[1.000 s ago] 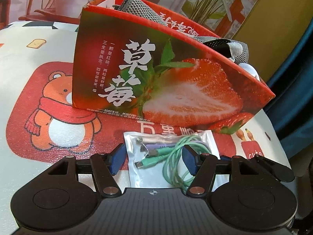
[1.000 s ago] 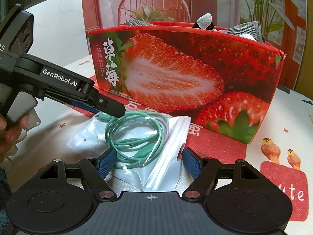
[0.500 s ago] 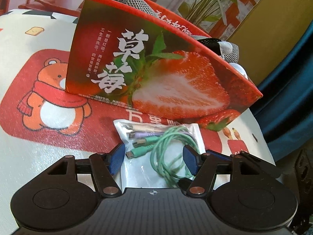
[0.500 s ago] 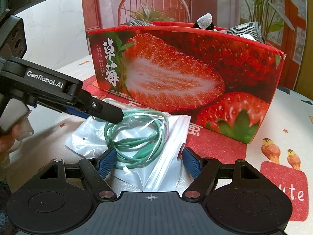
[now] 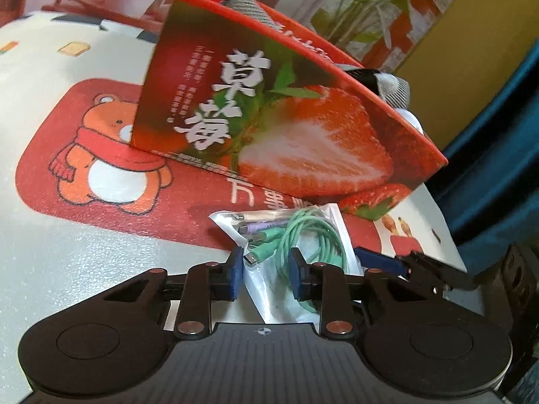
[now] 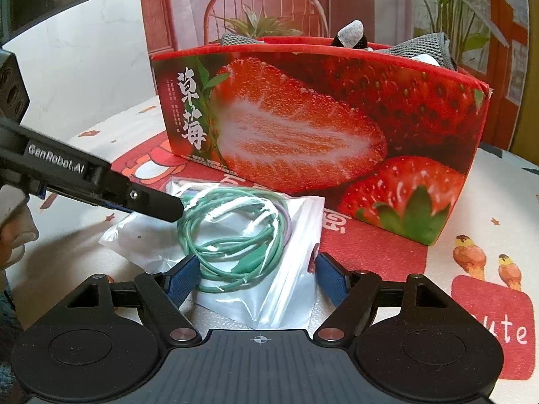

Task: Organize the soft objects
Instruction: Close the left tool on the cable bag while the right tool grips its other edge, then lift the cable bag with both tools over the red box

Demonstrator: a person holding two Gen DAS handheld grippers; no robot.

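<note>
A clear zip bag with coiled green cables lies in front of the red strawberry box. My left gripper is closing, and its blue pads pinch the bag's near end, which bunches up between them. In the right wrist view, one of its fingers sits at the bag's left edge. My right gripper straddles the bag's other end. Its jaws are opening a little and the pads stand clear of the plastic. Grey mesh cloth pokes out of the box.
A tablecloth with a bear print covers the table. The table's edge and a blue fabric lie to the right in the left wrist view. A chair and plants stand behind the box. A hand holds the left gripper.
The left jaws have narrowed onto the bag, crumpling its near end. The left gripper has shifted a little along the bag. The right gripper has stayed put.
</note>
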